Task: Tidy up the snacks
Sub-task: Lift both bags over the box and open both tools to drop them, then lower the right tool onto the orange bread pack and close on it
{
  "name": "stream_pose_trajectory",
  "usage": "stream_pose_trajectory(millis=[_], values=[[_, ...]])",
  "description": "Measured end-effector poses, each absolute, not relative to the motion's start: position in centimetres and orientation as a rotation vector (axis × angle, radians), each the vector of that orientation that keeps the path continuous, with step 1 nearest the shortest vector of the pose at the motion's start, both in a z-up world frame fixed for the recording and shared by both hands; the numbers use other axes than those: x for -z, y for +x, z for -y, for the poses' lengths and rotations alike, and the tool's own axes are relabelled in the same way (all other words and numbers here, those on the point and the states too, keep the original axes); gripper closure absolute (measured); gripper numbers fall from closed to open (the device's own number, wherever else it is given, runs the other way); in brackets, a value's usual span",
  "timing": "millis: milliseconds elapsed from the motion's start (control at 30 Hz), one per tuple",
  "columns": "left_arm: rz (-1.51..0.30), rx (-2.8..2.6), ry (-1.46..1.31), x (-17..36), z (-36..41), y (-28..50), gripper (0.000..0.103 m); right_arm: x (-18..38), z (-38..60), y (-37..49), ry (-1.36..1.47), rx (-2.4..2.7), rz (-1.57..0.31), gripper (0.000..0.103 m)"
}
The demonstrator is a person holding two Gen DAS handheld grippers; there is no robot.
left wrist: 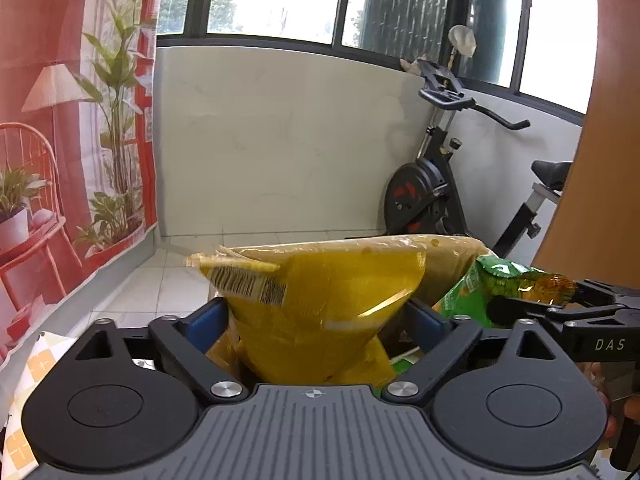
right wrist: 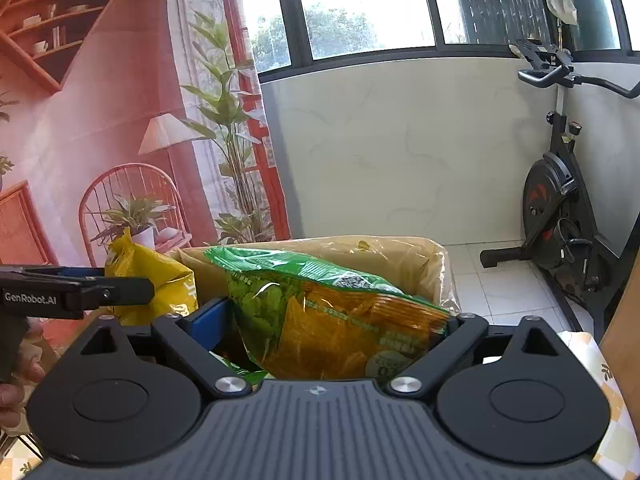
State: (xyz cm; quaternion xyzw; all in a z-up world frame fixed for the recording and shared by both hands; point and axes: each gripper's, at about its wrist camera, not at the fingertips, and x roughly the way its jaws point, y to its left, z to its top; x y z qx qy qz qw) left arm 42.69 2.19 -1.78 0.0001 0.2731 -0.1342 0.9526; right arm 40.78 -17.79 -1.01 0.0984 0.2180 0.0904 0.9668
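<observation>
My left gripper (left wrist: pixel 316 320) is shut on a yellow snack bag (left wrist: pixel 320 304) with a barcode label, held up in front of a cardboard box (left wrist: pixel 448 248) wrapped in clear tape. My right gripper (right wrist: pixel 328 324) is shut on a green and orange chip bag (right wrist: pixel 332 312), held over the same box (right wrist: pixel 424 260). In the left wrist view the chip bag (left wrist: pixel 504 284) and the right gripper (left wrist: pixel 536 304) show at the right. In the right wrist view the yellow bag (right wrist: pixel 152 276) and the left gripper (right wrist: pixel 120 288) show at the left.
A black exercise bike (right wrist: pixel 560 216) stands on the white tiled floor (left wrist: pixel 144 284) at the right by a white wall. A printed red backdrop (right wrist: pixel 100 140) hangs at the left. A checked cloth (left wrist: pixel 36 360) covers the surface below. A brown panel (left wrist: pixel 600 160) stands at the right.
</observation>
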Motion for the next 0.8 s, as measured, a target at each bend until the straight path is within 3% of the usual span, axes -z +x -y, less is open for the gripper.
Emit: stream_pose_trajectory(millis=[200, 333, 800], values=[[-0.572, 0.310, -0.024, 2.1, -2.1, 42.2, 0.006, 1.0, 16.9, 39.4, 0.176, -0.188, -0.472, 0.005], [-0.513, 0.314, -0.042, 1.2, -2.4, 41.2, 0.005, 0.2, 17.0, 37.7, 0.193, -0.212, -0.383, 0.000], [-0.455, 0.323, -0.090, -0.1, -4.2, 36.6, 0.000, -1.4, 18.3, 33.8, 0.304, -0.157, -0.291, 0.000]])
